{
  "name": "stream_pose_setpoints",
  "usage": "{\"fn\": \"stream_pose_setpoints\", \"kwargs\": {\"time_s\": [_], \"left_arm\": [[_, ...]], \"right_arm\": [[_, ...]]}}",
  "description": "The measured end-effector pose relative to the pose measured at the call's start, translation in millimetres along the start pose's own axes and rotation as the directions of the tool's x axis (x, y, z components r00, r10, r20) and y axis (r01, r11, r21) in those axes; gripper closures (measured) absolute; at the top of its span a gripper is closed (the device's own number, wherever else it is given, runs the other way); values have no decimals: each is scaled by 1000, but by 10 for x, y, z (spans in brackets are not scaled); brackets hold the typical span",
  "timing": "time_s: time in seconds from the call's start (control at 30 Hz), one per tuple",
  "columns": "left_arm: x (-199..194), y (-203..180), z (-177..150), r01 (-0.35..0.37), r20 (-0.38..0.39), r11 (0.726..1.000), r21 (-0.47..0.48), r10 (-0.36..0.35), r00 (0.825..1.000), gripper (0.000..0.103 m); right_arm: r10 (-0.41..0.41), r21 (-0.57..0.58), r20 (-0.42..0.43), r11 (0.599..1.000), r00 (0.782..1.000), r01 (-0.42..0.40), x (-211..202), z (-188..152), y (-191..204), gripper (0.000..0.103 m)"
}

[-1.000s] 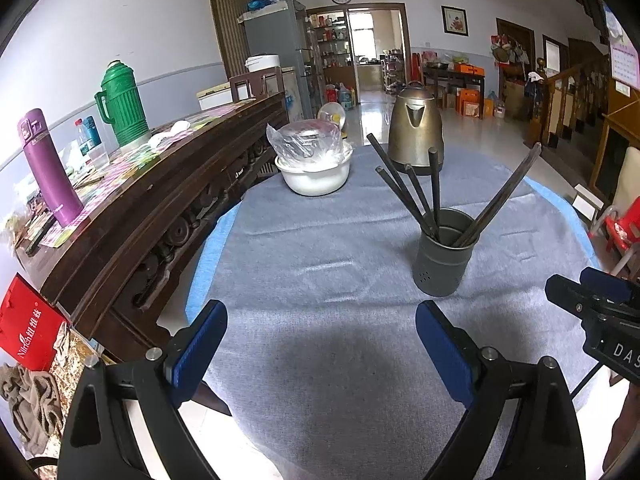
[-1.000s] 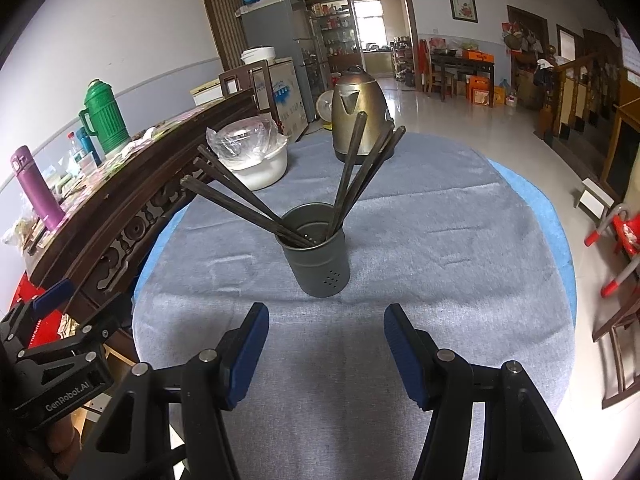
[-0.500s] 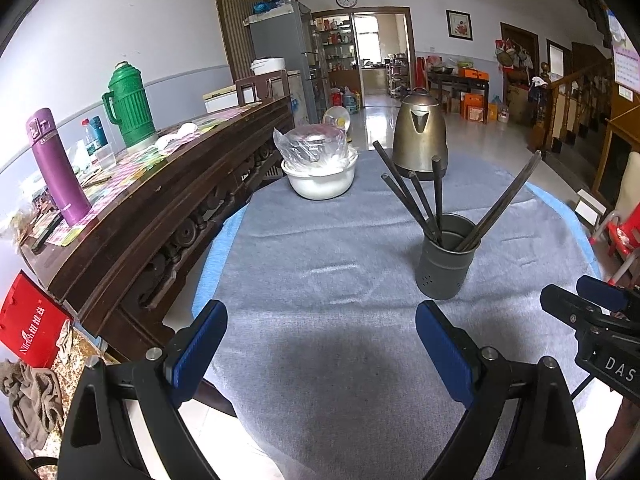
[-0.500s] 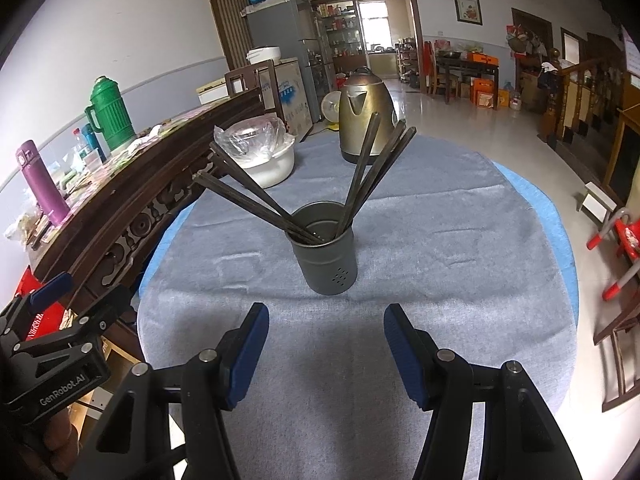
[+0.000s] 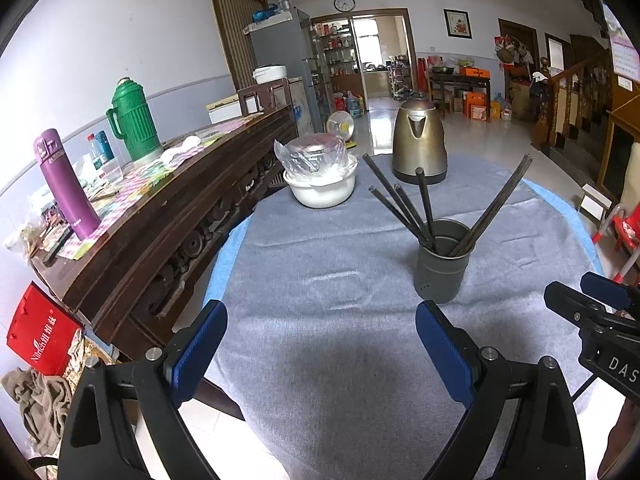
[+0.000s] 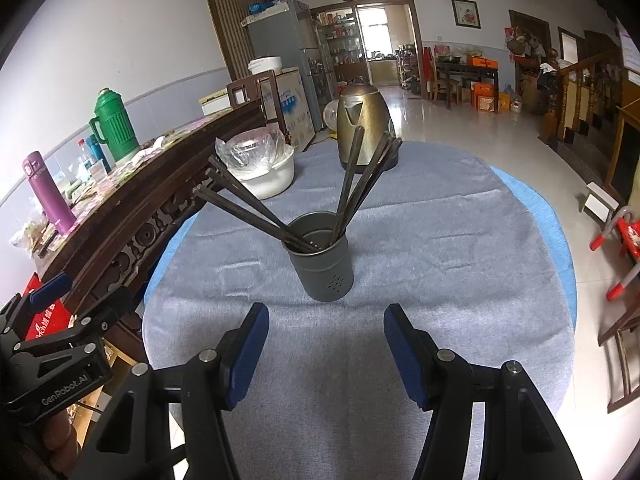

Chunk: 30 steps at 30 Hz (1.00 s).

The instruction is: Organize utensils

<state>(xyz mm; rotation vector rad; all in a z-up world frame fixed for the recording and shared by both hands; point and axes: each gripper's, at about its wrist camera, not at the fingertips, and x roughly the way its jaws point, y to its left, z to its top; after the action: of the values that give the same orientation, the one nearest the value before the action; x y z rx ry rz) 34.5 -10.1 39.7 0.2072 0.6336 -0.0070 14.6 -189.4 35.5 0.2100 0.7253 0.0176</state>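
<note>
**Tip hazard at the chopstick holder**

Grey cloth covers the round table (image 5: pixel 320 264), and beyond its far edge the room runs back to a doorway and a tiled floor. Start at the left: the dark wooden sideboard (image 5: pixel 168 216) stands just beside the table's left edge, crowded with a purple flask (image 5: pixel 64 188) and a green thermos (image 5: pixel 132 120). Your left gripper (image 5: pixel 320 344) hangs over the near edge with its jaws spread wide and nothing between them. Swing it outward and you could knock the sideboard's clutter.

Toward the far edge sit a white bowl under plastic (image 5: pixel 320 184) and a brass kettle (image 5: pixel 419 144). Right of centre stands the grey holder (image 6: pixel 320 262), with dark chopsticks (image 6: pixel 256 210) splayed out to both sides. They look already put away, so the job seems nearly done.

Your right gripper (image 6: pixel 322 354) points at the holder, jaws parted about halfway and empty. Push forward and you would likely catch a leaning stick, lever the light holder over and scatter the lot.
</note>
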Motion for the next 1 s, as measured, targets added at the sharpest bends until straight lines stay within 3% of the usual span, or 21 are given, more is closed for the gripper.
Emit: {"fn": "stream_pose_setpoints", "kwargs": {"time_s": [0.53,1.0], "left_arm": [[-165,-81,40,-6,35,1000,21,6,999,8],[-207,62,9,1,52,1000,-14,0,999,8]], "right_arm": [[-12,36,19,999,1000,11,-180,-26,-144,39],[-29,-14,34,999,999,30,-266,-22,68,39]]}}
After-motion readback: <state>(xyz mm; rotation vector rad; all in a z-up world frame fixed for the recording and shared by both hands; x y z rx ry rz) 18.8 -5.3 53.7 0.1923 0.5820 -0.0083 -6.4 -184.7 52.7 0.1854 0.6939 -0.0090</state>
